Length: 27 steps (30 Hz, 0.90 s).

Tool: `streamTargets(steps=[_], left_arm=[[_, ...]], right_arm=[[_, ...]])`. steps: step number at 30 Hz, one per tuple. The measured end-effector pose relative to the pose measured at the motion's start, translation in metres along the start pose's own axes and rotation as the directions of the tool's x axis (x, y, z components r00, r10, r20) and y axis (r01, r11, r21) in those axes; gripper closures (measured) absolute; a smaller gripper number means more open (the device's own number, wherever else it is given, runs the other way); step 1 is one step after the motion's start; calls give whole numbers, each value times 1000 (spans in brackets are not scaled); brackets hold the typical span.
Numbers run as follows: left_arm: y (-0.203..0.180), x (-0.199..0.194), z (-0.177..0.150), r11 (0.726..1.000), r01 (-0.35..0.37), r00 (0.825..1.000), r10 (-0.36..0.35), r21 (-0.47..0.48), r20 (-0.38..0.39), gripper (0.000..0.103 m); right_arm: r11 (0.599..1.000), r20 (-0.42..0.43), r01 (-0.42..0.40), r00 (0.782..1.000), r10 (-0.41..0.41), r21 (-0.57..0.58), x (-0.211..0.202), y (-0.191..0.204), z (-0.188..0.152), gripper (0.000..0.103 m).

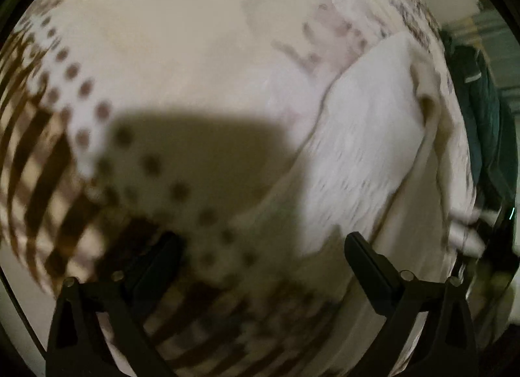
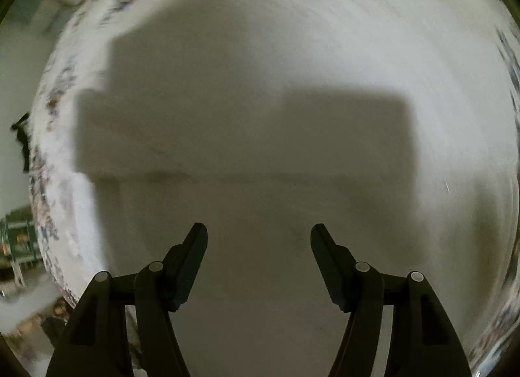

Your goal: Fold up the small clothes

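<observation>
We see our left gripper (image 1: 263, 240) spread and empty above a dotted, striped garment (image 1: 97, 162), beside a white cloth (image 1: 367, 149). Our right gripper (image 2: 259, 230) hangs parted, empty, over what seems pale bedding (image 2: 390, 51).

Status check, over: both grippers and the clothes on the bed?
Left gripper open, empty, above spotted-and-striped cloth. Right gripper open, empty, over plain bedsheet. White garment alongside. Nothing blocking.

White garment (image 1: 367, 149), brown-striped and dotted cloth (image 1: 48, 155), cream bedspread (image 1: 182, 51)
</observation>
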<state>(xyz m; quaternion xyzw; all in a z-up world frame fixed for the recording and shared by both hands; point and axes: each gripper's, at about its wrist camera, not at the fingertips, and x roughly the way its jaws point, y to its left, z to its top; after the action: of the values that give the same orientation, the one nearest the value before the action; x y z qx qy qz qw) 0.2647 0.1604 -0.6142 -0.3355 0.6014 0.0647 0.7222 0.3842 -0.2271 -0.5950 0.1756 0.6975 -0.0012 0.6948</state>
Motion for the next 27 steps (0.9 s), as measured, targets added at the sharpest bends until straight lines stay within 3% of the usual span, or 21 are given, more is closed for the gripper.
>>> streamTargets(steps=[1,2,3,7,10,12,13,15,18,20,21,23,24,25,27], left_arm=[[-5,0,5,1000,-22,1000,22,-1,18,58],[-9,-1,12,998,-60,998,60,6,26,81],[-8,-1,16,997,-72,997,72,-1,30,98],[4,-42,44,997,-50,990,57,-57,130,98],[26,-85,77,995,-64,970,81,-80,231,98],[44,-104,102,990,-110,948,132,-91,290,98],[55,-114,120,982,-153,928,181,-110,326,98],[77,-125,141,973,-168,910,214,-157,356,98],[102,-127,154,959,-158,904,236,-234,357,96],[115,-127,154,951,-102,913,206,-292,353,96],[122,-127,147,944,-79,921,193,-322,338,92],[126,-119,141,928,-10,940,135,-371,313,70],[125,-117,134,918,25,946,106,-396,306,47],[130,-110,119,893,105,948,43,-438,314,38],[124,-96,102,855,200,949,-47,-479,311,37]], right_arm=[[1000,-7,8,1000,-8,12,4,-6,-2,35],[1000,-10,15,1000,-15,18,4,-12,-7,35],[999,-12,26,1000,-26,20,4,-16,-14,35],[999,-2,40,999,-40,3,0,-18,-29,35],[999,17,41,999,-41,-8,-3,-15,-35,35],[999,14,33,999,-33,-9,-2,-12,-36,35],[999,11,32,999,-32,-9,-1,-10,-36,35],[1000,12,31,999,-31,1,3,-6,-36,35],[999,15,30,999,-31,16,6,0,-35,35],[1000,23,20,1000,-21,19,9,8,-35,32],[1000,27,21,999,-22,16,8,10,-35,30],[1000,36,19,999,-20,7,6,13,-34,30],[1000,37,23,999,-23,2,8,19,-34,29],[1000,38,30,999,-29,-3,14,31,-27,29],[999,43,37,998,-37,6,17,37,-27,29]])
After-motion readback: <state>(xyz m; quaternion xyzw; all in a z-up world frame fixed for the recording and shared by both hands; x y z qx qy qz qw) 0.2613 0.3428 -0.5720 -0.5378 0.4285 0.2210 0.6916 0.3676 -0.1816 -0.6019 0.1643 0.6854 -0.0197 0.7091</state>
